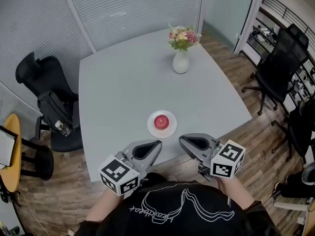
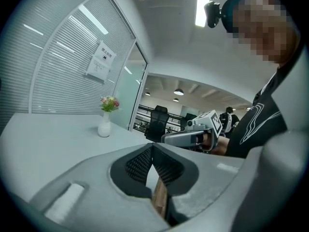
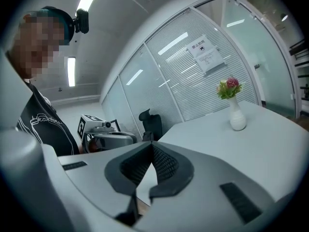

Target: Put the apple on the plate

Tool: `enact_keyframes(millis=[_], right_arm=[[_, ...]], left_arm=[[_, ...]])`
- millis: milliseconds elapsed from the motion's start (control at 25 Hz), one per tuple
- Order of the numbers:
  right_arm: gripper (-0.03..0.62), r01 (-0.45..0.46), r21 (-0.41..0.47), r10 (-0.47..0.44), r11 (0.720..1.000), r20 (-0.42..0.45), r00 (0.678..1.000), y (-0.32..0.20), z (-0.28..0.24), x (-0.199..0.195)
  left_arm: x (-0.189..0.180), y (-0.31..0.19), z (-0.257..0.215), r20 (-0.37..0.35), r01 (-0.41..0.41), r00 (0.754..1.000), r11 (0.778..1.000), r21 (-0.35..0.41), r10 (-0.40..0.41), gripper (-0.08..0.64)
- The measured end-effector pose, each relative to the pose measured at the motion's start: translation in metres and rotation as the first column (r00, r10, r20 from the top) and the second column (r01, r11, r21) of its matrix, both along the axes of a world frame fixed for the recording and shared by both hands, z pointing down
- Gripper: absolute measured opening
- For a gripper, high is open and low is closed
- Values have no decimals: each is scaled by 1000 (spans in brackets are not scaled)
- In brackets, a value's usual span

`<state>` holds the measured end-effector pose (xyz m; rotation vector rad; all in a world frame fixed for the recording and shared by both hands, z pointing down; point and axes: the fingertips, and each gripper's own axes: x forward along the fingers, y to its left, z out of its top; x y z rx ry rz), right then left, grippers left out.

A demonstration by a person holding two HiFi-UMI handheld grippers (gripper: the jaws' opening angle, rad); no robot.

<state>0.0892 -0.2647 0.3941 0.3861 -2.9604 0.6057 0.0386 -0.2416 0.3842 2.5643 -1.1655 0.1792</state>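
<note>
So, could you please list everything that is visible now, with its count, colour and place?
table: one, grey, centre of the head view
plate: one, white, near edge of the table
apple: one, red, on the plate
vase: one, white, far side of the table
flowers: one bunch, pink and yellow, in the vase
office chairs: at least two, black, left and right of the table
small table: one, yellow, far left edge
left claw: one, grey, shut, empty, near the plate
right claw: one, grey, shut, empty, beside the left claw

A white vase [image 1: 180, 62] of pink and yellow flowers [image 1: 182, 37] stands far back on the grey table [image 1: 118, 87]. A black chair [image 1: 34, 75] at left holds what may be a bag [image 1: 55, 109].
</note>
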Motion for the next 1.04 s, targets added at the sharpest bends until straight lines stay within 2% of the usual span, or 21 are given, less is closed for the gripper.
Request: enact_keyframes(millis=[160,1040], right_arm=[[9,17,12,-17,1000,-18,1000,3,1,-2],[9,-12,6,12,1000,-38,999,4,5,-2]], left_arm=[[-1,-2,2,-8,17,1000,1000,-8,-17,14],[-4,-3,8,-13,25,1000,1000,-12,-25,14]])
